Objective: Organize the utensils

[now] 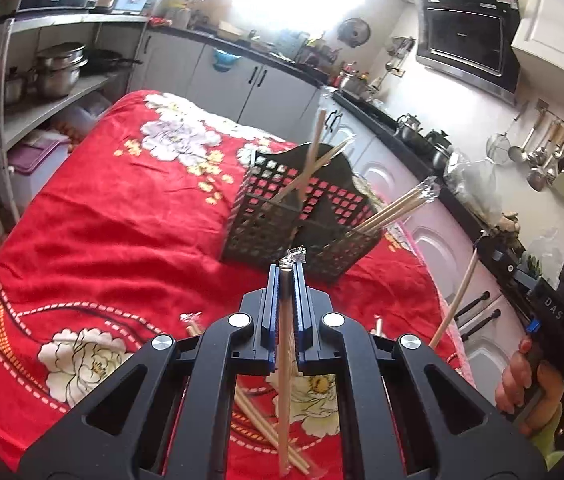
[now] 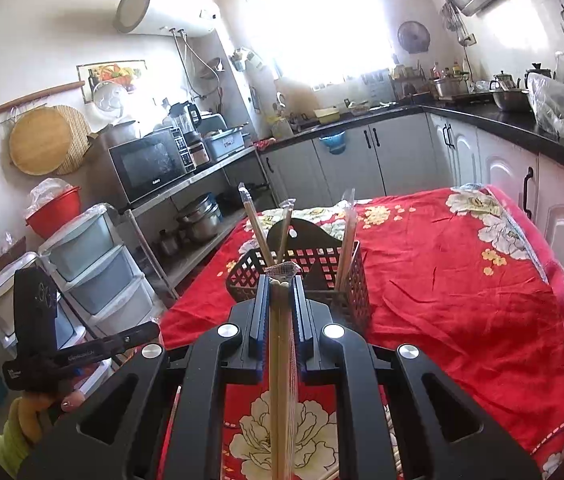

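Your left tongs [image 1: 286,276] are pinching wrapped chopsticks [image 1: 283,380] lengthwise, tip toward the black basket [image 1: 282,224]; your right tongs [image 2: 282,280] are clamping another wrapped pair [image 2: 282,380] likewise.

Red floral blanket [image 1: 130,216], basket [image 1: 282,224], chopsticks [image 1: 266,428].

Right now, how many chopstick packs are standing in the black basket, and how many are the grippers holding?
Chopstick packs standing in the black basket: 3
Pack in the left gripper: 1
Pack in the right gripper: 1
Total: 5
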`<state>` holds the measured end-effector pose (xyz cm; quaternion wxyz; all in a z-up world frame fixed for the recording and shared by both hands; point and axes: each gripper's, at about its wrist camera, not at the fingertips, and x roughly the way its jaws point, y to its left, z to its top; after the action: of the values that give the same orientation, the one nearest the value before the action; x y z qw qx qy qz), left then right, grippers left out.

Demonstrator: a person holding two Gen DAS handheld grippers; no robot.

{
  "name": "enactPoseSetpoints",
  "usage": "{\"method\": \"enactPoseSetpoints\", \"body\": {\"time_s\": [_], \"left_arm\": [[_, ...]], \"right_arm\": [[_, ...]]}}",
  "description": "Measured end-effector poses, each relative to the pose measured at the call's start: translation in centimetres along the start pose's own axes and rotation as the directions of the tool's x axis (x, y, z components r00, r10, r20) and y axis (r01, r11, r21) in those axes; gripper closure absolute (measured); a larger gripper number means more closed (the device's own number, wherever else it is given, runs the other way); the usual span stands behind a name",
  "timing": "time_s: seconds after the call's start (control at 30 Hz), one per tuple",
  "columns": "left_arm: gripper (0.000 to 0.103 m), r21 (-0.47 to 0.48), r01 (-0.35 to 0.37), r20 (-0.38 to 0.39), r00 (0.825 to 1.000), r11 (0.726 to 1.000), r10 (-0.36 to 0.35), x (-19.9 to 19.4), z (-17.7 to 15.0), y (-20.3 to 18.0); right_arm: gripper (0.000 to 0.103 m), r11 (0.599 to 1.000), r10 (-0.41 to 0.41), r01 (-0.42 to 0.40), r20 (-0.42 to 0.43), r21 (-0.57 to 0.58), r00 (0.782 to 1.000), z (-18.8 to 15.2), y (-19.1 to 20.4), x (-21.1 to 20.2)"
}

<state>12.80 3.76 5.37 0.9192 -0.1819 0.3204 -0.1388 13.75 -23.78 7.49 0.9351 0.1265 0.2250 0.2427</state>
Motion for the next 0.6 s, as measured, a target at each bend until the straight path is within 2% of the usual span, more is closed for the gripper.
{"method": "enactPoseSetpoints", "body": {"time_s": [0.6], "left_arm": [[0.100,0.077,0.065,0.056,0.996,0.995,-0.069,-0.3,3.3,-3.7]], "right_arm": [[0.092,0.999,-0.018,0.021,0.067,-0.037,0.998,1.6,0.2,-0.9]]}}
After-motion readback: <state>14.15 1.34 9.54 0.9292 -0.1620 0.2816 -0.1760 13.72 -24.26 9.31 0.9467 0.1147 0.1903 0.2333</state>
